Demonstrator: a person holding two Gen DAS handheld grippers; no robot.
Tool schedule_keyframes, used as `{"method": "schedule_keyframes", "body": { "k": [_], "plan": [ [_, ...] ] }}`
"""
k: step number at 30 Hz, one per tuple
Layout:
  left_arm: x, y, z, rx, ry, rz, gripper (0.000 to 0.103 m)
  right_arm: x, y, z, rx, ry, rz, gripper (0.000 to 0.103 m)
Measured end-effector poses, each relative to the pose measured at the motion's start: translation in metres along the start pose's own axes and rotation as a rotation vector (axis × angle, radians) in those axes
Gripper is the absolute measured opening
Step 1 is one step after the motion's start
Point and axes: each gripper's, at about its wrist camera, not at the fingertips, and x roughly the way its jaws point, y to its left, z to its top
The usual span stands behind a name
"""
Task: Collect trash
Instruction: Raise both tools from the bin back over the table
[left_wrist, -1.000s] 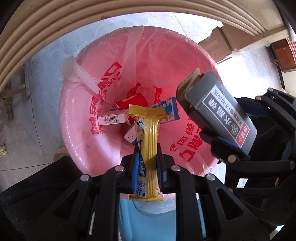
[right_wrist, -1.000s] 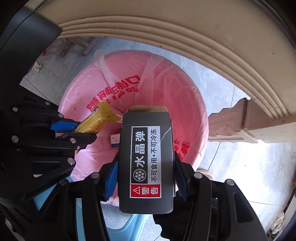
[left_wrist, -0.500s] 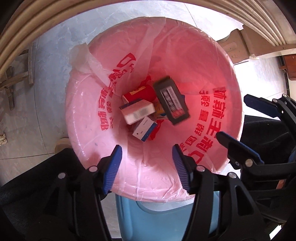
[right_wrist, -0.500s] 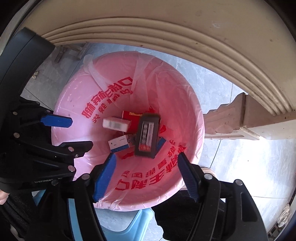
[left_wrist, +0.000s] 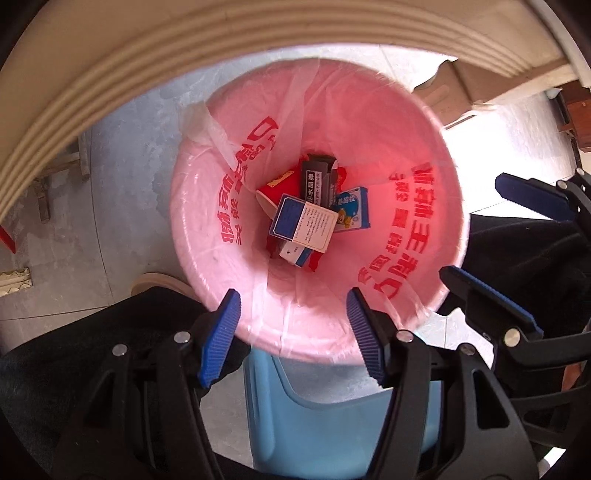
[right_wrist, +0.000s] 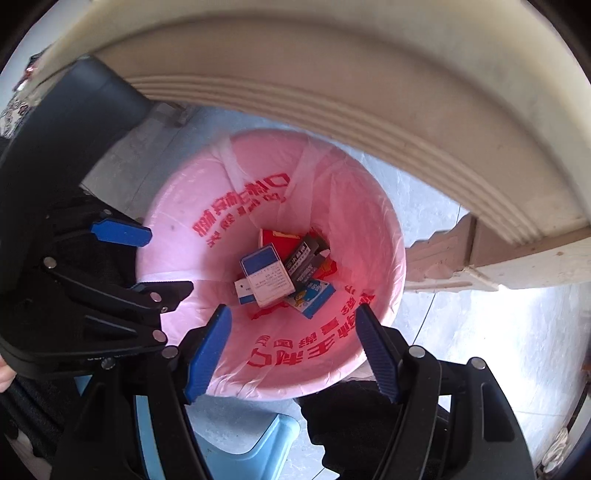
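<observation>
Trash boxes (left_wrist: 314, 218) lie piled at the bottom of pink-lined bin (left_wrist: 436, 206), straight below both sets of fingers. Left gripper (left_wrist: 291, 332) & right gripper (right_wrist: 291, 354): fingers just spread, released, nothing btwn them. Both hang over bin mouth, prob so drops land inside.

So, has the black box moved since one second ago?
Yes. The black box has left the right gripper, whose jaws have just opened, and now lies at the bottom of the pink-lined bin among other boxes.

Thin glossy plastic bin liner (left_wrist: 417, 155) — printed cardboard boxes (left_wrist: 308, 225) — smooth grey stone floor (left_wrist: 140, 155).
</observation>
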Motion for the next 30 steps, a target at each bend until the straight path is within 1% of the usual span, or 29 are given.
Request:
{"method": "schedule_keyframes", "body": {
  "k": [1,3,4,6,7,8,9,10,11,13,15,18,19,21,22,25,26,28,30],
  "plan": [
    [-0.007,0.001,-0.004,0.006,-0.021,-0.012,0.059,-0.013,0.003,-0.001,-0.008,-0.026,0.000,0.068],
    [-0.034,0.003,-0.013,0.000,-0.087,-0.049,0.060,-0.040,0.005,-0.003,-0.011,-0.082,0.024,0.069],
    [-0.049,0.004,-0.019,-0.005,-0.122,-0.066,0.064,-0.057,0.005,-0.004,-0.003,-0.116,0.038,0.071],
    [-0.082,0.009,-0.028,-0.022,-0.194,-0.094,0.071,-0.089,0.005,-0.005,0.012,-0.177,0.018,0.081],
    [-0.098,0.011,-0.032,-0.031,-0.232,-0.112,0.074,-0.106,0.005,-0.006,0.010,-0.213,0.018,0.089],
    [-0.115,0.014,-0.035,-0.045,-0.270,-0.125,0.083,-0.124,0.005,-0.006,0.004,-0.253,0.027,0.094],
    [-0.131,0.016,-0.036,-0.064,-0.291,-0.124,0.088,-0.140,0.004,-0.006,-0.004,-0.288,0.033,0.095],
    [-0.148,0.019,-0.037,-0.080,-0.311,-0.127,0.091,-0.157,0.005,-0.005,-0.015,-0.318,0.038,0.096],
    [-0.165,0.022,-0.036,-0.091,-0.339,-0.132,0.091,-0.171,0.005,-0.002,-0.028,-0.337,0.044,0.096],
    [-0.196,0.026,-0.033,-0.114,-0.376,-0.091,0.091,-0.197,0.008,0.005,-0.065,-0.362,0.051,0.096],
    [-0.223,0.027,-0.030,-0.121,-0.394,-0.068,0.092,-0.218,0.011,0.015,-0.119,-0.384,0.037,0.096],
    [-0.258,0.030,-0.021,-0.134,-0.404,-0.074,0.092,-0.245,0.010,0.035,-0.201,-0.396,0.033,0.096],
    [-0.269,0.030,-0.018,-0.136,-0.414,-0.065,0.092,-0.254,0.007,0.042,-0.226,-0.398,0.045,0.096],
    [-0.289,0.030,-0.015,-0.136,-0.433,-0.025,0.092,-0.270,0.001,0.057,-0.257,-0.407,0.053,0.096],
    [-0.295,0.028,-0.012,-0.132,-0.437,-0.014,0.092,-0.278,-0.003,0.064,-0.266,-0.417,0.053,0.096],
    [-0.317,0.029,-0.003,-0.125,-0.431,-0.033,0.093,-0.292,-0.018,0.084,-0.300,-0.412,0.094,0.096],
    [-0.321,0.029,-0.001,-0.126,-0.436,-0.030,0.093,-0.295,-0.021,0.090,-0.309,-0.408,0.097,0.096],
    [-0.328,0.028,0.004,-0.127,-0.446,0.000,0.093,-0.299,-0.029,0.101,-0.325,-0.406,0.086,0.096],
    [-0.331,0.030,0.012,-0.128,-0.444,0.004,0.093,-0.301,-0.033,0.112,-0.349,-0.404,0.077,0.096]
  ]
}}
